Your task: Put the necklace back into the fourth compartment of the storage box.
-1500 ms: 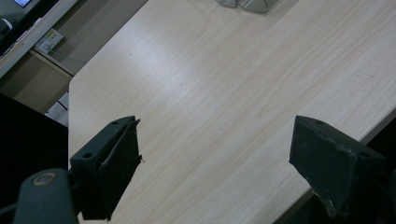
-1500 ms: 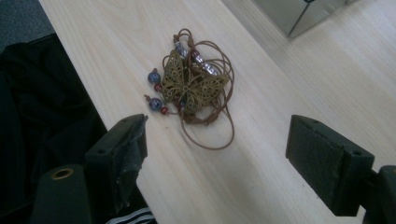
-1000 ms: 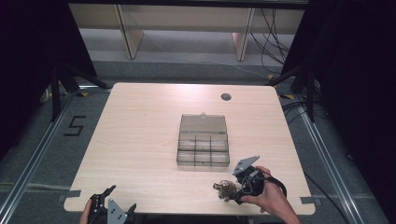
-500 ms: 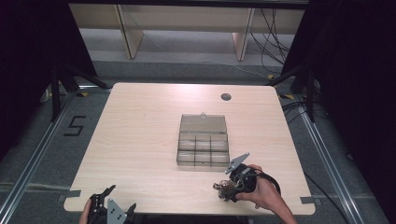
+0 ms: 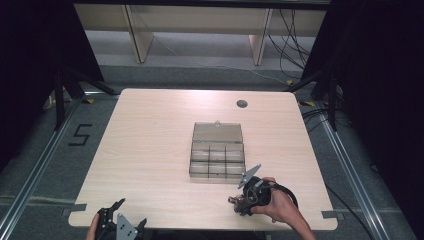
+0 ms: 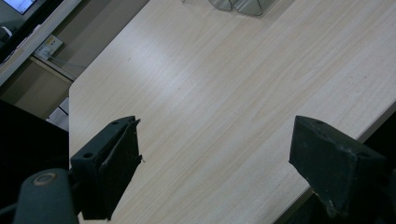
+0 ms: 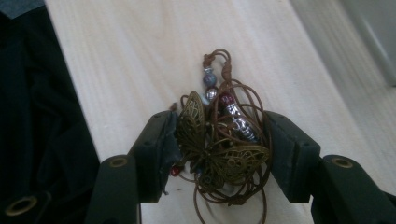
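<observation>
Now | right gripper [image 5: 239,204] near table [image 5: 150,150] front edge, fingers clenched on butterfly necklace [image 7: 219,149], just below clear compartment box [image 5: 218,156] | left gripper [image 5: 116,220] at front-left corner, fingers spread, grasping nothing, bare wood ahead | right gripper view: bronze butterfly, beads, coiled brown cord

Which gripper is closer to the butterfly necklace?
The right. The right gripper has its jaws on either side of the butterfly necklace, bunched on the table. The left gripper sits far off at the table's near left corner.
</observation>
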Tool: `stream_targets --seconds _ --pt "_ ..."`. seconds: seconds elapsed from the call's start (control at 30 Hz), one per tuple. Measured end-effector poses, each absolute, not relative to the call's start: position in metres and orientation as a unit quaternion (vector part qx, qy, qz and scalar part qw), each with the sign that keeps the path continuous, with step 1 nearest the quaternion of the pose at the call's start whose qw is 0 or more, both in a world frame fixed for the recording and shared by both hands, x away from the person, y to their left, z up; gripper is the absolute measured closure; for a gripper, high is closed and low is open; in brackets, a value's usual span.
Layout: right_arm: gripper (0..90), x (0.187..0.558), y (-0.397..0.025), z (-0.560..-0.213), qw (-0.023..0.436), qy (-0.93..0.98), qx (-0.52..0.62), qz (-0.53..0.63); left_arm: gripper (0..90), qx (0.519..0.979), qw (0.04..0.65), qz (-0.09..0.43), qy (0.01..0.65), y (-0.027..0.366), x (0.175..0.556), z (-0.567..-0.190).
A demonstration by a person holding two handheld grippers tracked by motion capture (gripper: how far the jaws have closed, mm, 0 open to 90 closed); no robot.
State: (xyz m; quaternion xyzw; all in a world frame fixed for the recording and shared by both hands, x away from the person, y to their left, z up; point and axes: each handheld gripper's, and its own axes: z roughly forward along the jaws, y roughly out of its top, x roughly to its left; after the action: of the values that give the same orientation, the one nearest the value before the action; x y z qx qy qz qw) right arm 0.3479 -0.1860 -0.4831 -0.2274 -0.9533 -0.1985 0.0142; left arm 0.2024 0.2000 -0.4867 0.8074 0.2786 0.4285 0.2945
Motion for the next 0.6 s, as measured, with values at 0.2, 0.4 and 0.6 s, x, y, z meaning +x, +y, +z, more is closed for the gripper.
stream_targets --seconds 0.2,0.4,0.6 --pt "49.8 0.3435 -0.1839 -0.482 0.015 -0.959 -0.213 -0.186 15.6 0.808 0.301 0.419 0.283 0.1998 0.2012 -0.4865" --pt "50.0 0.3424 -0.1834 -0.4805 0.014 -0.961 -0.207 -0.185 15.5 0.806 0.292 0.431 0.28 0.1999 0.2017 -0.4866" --pt "50.1 0.3408 -0.1828 -0.476 0.007 -0.959 -0.212 -0.186 15.6 0.807 0.302 0.423 0.283 0.1996 0.2013 -0.4865"
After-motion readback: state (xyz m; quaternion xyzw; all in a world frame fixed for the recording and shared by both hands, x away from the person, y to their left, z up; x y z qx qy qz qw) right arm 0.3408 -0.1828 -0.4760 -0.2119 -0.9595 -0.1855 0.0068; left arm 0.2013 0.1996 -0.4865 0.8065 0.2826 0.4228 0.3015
